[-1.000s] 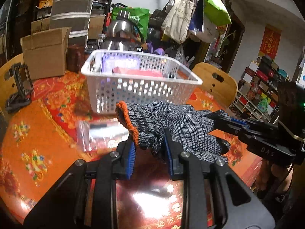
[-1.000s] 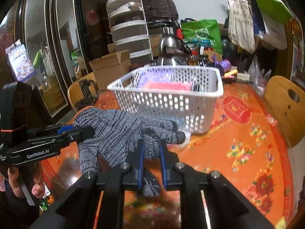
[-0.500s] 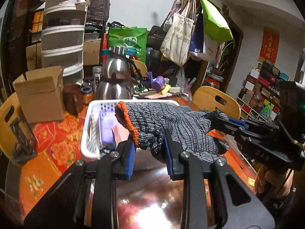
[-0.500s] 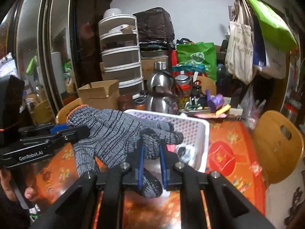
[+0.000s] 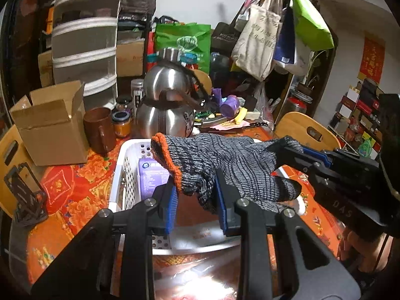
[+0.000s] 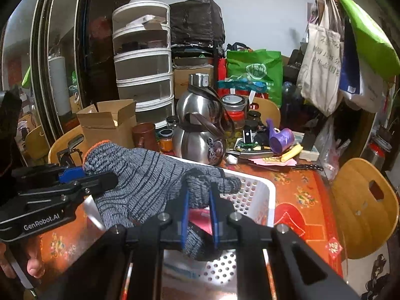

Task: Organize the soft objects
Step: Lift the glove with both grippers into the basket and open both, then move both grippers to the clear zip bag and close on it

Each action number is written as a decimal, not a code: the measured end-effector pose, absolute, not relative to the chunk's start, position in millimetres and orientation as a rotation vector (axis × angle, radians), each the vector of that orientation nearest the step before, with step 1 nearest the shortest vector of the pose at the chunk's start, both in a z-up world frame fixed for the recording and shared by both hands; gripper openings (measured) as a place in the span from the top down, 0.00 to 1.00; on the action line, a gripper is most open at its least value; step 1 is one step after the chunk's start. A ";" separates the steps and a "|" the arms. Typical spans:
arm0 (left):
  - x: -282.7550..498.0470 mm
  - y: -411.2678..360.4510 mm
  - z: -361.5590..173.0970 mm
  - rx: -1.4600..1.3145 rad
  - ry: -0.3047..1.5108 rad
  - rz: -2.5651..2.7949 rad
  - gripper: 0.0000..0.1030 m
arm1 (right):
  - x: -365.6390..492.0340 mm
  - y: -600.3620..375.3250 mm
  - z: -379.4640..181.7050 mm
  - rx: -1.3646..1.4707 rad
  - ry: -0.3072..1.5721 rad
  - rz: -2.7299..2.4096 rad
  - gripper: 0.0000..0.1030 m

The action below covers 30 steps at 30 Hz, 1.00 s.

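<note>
1. your left gripper was clenched on the cuff end of the grey knit work glove, the orange-trimmed cuff draped over its left blue pad.
2. your right gripper was pinched tight on the glove's finger end, one knit finger hanging down between its blue pads.
3. you held the glove stretched between both tools in the air above the white perforated basket; it touched neither basket nor table.
4. the glove and your tools hid most of the basket's inside. a purple packet showed at its left end, and something pink lay under the right gripper, too covered to name.
5. the basket's near rim was blurred and partly cut off by the gripper bodies in both views.
6. behind the basket stood a steel gourd-shaped flask, a brown mug and an open cardboard box on the orange floral tablecloth.
7. your left hand showed only as fingertips under the tool at the frame edge.
</note>
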<state>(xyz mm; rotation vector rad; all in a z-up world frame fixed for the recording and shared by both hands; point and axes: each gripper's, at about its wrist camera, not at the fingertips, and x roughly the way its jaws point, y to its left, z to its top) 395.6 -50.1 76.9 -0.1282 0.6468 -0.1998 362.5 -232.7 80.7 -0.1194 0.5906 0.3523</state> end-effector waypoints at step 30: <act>378.6 -38.8 21.2 -0.035 0.738 -0.110 0.21 | 349.8 -263.8 27.8 -0.031 0.681 0.323 0.28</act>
